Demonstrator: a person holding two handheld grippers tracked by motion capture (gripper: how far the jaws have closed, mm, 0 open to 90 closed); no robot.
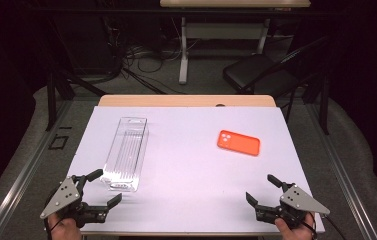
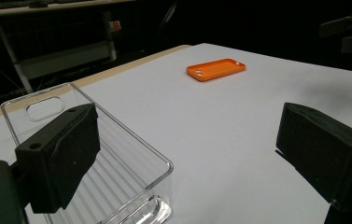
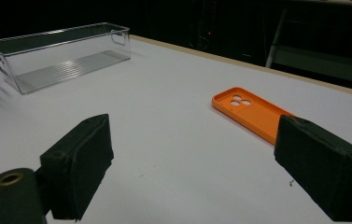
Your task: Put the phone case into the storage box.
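Left gripper (image 1: 101, 189): jaws spread wide, empty, just beside the clear bin's (image 1: 126, 150) near end.
Right gripper (image 1: 265, 188): jaws apart, aimed toward the orange phone case (image 1: 239, 142).
Surface (image 1: 186, 165): case lies flat, well apart from the bin.

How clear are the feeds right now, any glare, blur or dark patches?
High view: white table top evenly lit, surroundings dark. Left gripper view: near jaws soft, glints on the clear bin. Right gripper view: orange phone case fairly sharp, jaws blurred, background black.
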